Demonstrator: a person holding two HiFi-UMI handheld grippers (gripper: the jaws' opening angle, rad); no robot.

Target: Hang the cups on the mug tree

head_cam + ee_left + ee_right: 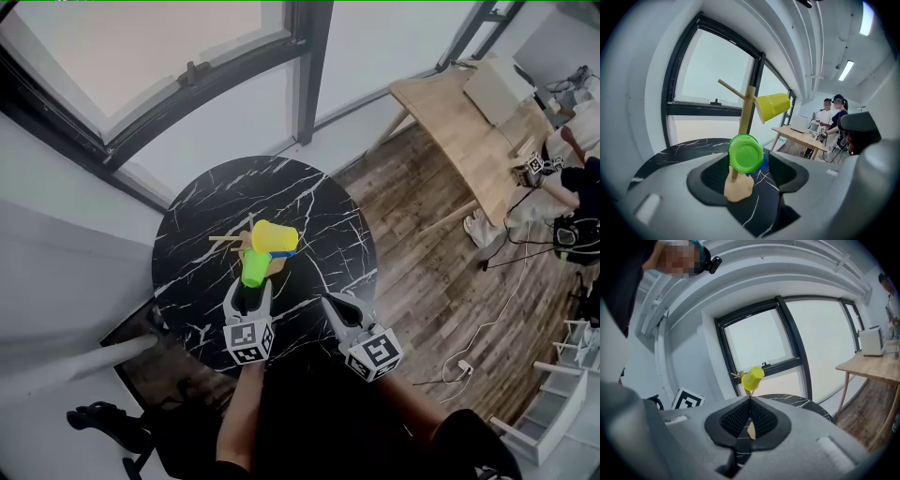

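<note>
My left tongs stand open around the green cup, which seems hung low on the mug tree, below the yellow cup. My right tongs are closed and empty. Next I should draw the left tongs back without brushing the cup.

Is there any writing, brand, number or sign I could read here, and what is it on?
None: no words or numbers can be read.
The left cube and right cube carry only black-and-white square patterns, not letters.
The green cup and yellow cup show no print.
</note>
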